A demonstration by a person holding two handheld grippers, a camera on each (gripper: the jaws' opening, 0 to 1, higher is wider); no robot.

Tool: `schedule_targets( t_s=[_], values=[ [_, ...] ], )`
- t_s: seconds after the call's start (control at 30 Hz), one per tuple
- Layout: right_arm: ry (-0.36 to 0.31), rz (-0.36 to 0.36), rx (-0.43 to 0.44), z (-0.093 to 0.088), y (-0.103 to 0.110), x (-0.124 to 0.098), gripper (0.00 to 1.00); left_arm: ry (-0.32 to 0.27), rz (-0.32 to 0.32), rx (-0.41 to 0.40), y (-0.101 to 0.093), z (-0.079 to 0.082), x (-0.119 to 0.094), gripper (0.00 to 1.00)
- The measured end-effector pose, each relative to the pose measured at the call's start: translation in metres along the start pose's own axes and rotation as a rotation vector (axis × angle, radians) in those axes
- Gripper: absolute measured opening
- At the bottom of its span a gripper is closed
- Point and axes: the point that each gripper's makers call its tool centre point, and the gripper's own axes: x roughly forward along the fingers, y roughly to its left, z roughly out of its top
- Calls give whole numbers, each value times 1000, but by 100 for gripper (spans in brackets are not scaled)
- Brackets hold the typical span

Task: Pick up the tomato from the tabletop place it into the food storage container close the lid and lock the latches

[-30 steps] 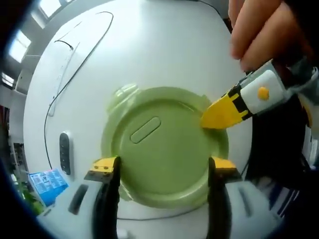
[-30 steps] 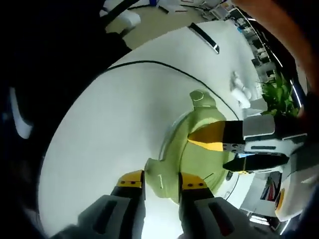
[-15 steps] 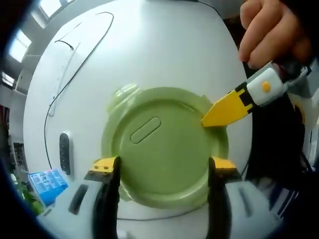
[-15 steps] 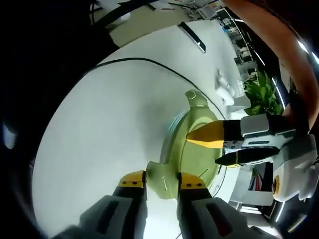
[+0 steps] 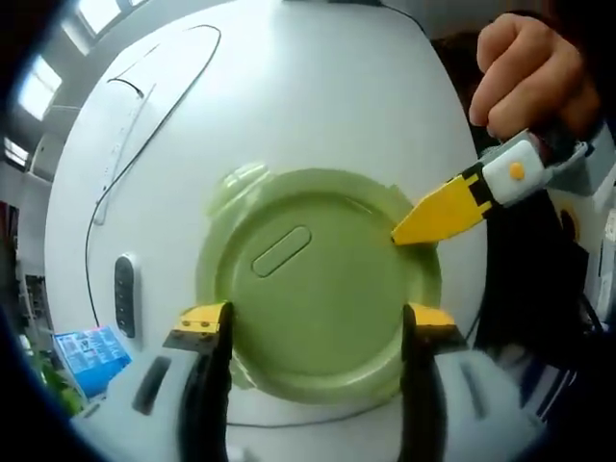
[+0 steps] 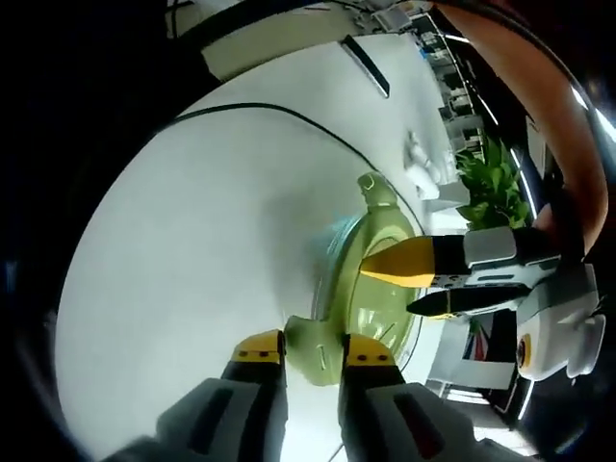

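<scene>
Your left gripper (image 5: 313, 327) hovers wide open over the green lid (image 5: 318, 279); your right gripper (image 6: 300, 348) pinches a latch (image 6: 310, 339) narrowly.

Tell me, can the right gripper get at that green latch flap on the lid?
Probably yes. In the right gripper view, the right gripper has its jaws either side of a latch flap of the green lid, with nothing between them, though actual contact is unclear.
</scene>
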Motion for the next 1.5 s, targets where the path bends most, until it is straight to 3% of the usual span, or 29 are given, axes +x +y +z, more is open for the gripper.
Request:
schedule_targets(
  t_s=[0.7, 0.73, 0.83, 0.93, 1.13, 1.3, 1.37, 1.5],
  values=[
    [30, -122, 37, 5, -2, 1, 9, -20, 1, -6, -4, -2, -2, 58],
    [24, -127, 2, 5, -2, -1, 9, -19, 1, -6, -4, -2, -2, 58],
    [17, -139, 41, 3, -3, -2, 13, -15, 1, -1, -3, -2, -2, 58],
    [-27, -106, -50, 3, -3, -3, 16, -11, 1, 1, -3, -2, -2, 58],
    [-40, -33, -9, -6, 2, -5, 26, -12, 0, 3, -2, -3, -2, 58],
    [-38, -23, -18, -9, -6, -4, 20, -23, -1, 6, -2, -3, -2, 58],
    [-37, 56, 30, -8, -3, -4, 20, -26, -1, 6, -2, -3, -2, 58],
    [-42, 152, 27, -8, -5, -1, 22, -23, -1, 8, -1, -3, -2, 58]
  ],
)
